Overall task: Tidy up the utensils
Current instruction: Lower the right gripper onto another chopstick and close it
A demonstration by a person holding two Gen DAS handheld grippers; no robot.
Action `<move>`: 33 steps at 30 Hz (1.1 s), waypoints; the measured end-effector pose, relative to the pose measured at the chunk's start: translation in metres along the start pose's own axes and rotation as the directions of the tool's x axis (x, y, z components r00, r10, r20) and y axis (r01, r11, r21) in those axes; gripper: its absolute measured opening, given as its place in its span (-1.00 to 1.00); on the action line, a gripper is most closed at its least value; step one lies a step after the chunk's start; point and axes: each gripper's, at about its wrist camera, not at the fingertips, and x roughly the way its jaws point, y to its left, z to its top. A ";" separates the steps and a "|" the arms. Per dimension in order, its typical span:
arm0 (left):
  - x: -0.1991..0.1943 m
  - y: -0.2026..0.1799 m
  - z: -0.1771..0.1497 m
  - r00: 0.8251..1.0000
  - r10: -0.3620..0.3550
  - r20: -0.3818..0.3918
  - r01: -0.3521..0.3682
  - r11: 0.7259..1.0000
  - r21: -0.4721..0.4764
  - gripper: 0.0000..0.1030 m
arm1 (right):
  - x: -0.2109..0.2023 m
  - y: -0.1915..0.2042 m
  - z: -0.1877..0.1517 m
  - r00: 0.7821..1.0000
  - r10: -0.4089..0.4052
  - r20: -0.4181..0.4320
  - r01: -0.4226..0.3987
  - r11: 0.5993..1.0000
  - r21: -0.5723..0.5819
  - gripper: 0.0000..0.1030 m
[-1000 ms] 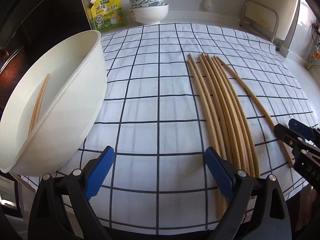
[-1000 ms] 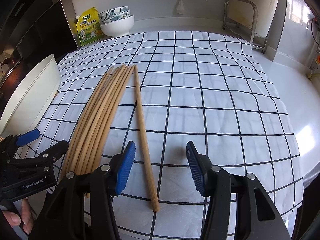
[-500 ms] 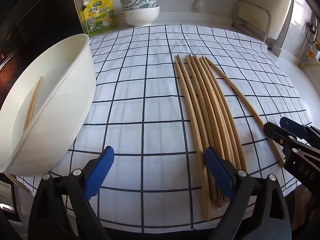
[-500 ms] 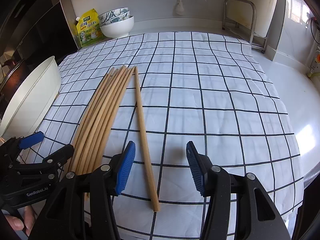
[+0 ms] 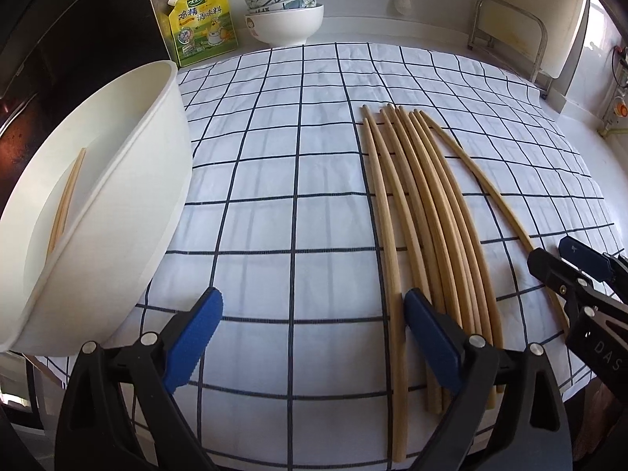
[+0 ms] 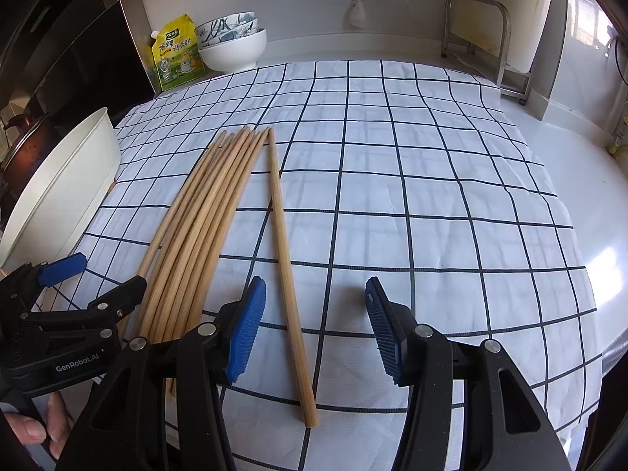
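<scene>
Tub (image 5: 129, 204) cut off left.

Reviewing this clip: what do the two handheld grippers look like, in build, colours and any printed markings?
Both are black plastic clamp-style bodies with silver pivot screws and blue ribbed finger pads. The left gripper shows white "GenRobot.AI" lettering on its side in the right wrist view; the right gripper shows partial "DAS" lettering in the left wrist view. A bare thumb grips the left handle. No cables or sleeves are visible.

left gripper (image 6: 59, 286): "GenRobot.AI"; right gripper (image 5: 581, 271): "DAS"
</scene>
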 end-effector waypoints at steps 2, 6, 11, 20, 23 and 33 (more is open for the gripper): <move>0.003 -0.001 0.005 1.000 -0.001 0.003 0.001 1.000 -0.002 0.78 | 0.003 0.001 0.003 1.000 -0.005 0.002 0.005 1.000 -0.006 -0.01; 0.010 -0.002 0.014 1.000 -0.007 0.004 0.007 1.000 -0.018 0.78 | 0.008 0.003 0.009 1.000 -0.029 0.012 0.029 0.999 -0.013 -0.01; 0.015 -0.002 0.022 1.000 -0.008 0.007 0.008 1.000 -0.030 0.78 | 0.014 0.007 0.012 0.998 -0.057 0.021 0.058 0.997 -0.045 -0.02; 0.011 -0.010 0.022 0.998 -0.050 0.031 0.051 0.999 -0.009 0.28 | 0.017 0.019 0.013 0.998 -0.057 0.040 0.061 0.992 -0.108 -0.36; 0.006 -0.013 0.019 0.997 -0.072 0.030 0.072 0.997 0.000 -0.07 | 0.016 0.021 0.012 0.998 -0.050 0.038 0.054 0.991 -0.119 -0.61; 0.004 -0.010 0.020 0.991 -0.134 -0.004 0.134 0.991 -0.013 -0.86 | 0.015 0.016 0.014 0.999 -0.020 0.029 0.022 0.997 -0.076 -0.88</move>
